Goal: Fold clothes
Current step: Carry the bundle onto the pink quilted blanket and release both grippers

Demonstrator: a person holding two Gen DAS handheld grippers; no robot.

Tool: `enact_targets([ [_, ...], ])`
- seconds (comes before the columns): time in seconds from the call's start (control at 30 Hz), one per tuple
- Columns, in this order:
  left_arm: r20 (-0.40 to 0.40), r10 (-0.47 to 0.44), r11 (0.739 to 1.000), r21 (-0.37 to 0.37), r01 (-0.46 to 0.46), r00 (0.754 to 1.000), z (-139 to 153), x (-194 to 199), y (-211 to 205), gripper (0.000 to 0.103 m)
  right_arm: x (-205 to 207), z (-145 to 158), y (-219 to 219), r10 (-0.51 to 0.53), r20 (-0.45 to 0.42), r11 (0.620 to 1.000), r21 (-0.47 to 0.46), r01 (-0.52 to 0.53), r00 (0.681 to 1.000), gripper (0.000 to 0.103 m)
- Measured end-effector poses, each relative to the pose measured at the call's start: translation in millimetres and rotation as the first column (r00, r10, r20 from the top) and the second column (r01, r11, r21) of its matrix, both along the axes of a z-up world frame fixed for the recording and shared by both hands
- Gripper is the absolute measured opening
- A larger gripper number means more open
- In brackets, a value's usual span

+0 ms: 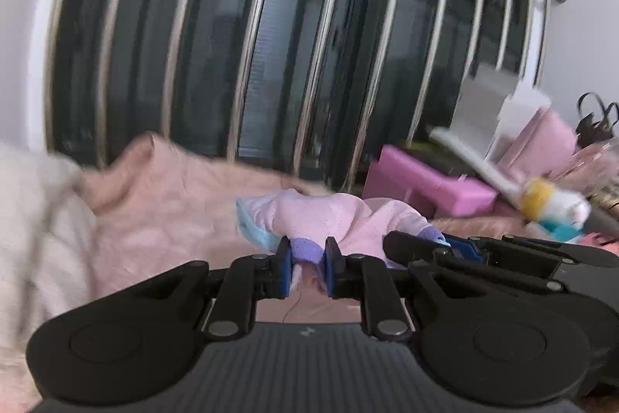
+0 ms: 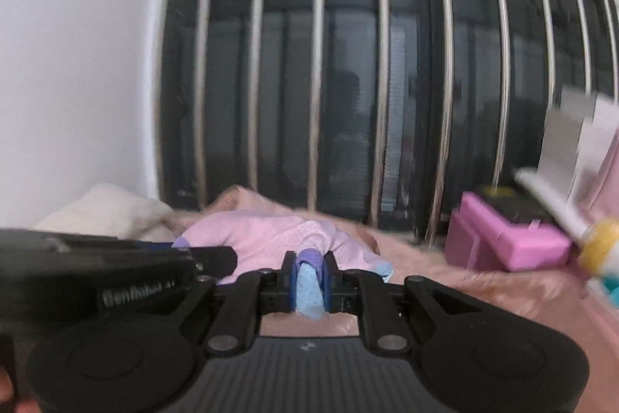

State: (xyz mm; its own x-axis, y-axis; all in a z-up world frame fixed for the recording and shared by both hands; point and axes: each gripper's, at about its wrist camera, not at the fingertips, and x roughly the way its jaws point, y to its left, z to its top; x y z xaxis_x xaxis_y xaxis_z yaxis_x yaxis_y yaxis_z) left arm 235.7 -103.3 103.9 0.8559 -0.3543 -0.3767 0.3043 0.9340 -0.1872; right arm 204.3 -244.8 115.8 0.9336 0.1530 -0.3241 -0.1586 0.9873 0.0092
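Two edges of one small pink garment (image 1: 329, 219) sit pinched in my jaws, left gripper (image 1: 307, 268) and right gripper (image 2: 309, 275) side by side, lifting it above the pink bedspread (image 1: 162, 204). It looks light and floppy, best held by its hems.

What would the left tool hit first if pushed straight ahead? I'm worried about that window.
Likely the pink garment its own jaws grip, bunched directly ahead; beyond it the barred window, though depth is unclear.
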Motion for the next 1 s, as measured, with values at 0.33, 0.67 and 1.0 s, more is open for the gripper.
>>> enact_targets([
  [0.33,-0.224,0.055,0.993,-0.089,-0.076,0.973,-70,46,32,0.042,54,-77,-37,-0.036,-0.303,0.982,0.166,0.089,0.952,0.031],
  [0.67,-0.283,-0.017,1.000,0.020,0.024,0.959,-82,34,11,0.043,66,-102,-26,-0.149,-0.357,0.987,-0.003,0.159,0.922,0.021],
  [1.0,-0.309,-0.029,0.988,0.134,0.074,0.950,-92,29,12,0.015,42,-106,-45,-0.068,-0.376,0.993,0.064,0.100,0.924,0.009],
])
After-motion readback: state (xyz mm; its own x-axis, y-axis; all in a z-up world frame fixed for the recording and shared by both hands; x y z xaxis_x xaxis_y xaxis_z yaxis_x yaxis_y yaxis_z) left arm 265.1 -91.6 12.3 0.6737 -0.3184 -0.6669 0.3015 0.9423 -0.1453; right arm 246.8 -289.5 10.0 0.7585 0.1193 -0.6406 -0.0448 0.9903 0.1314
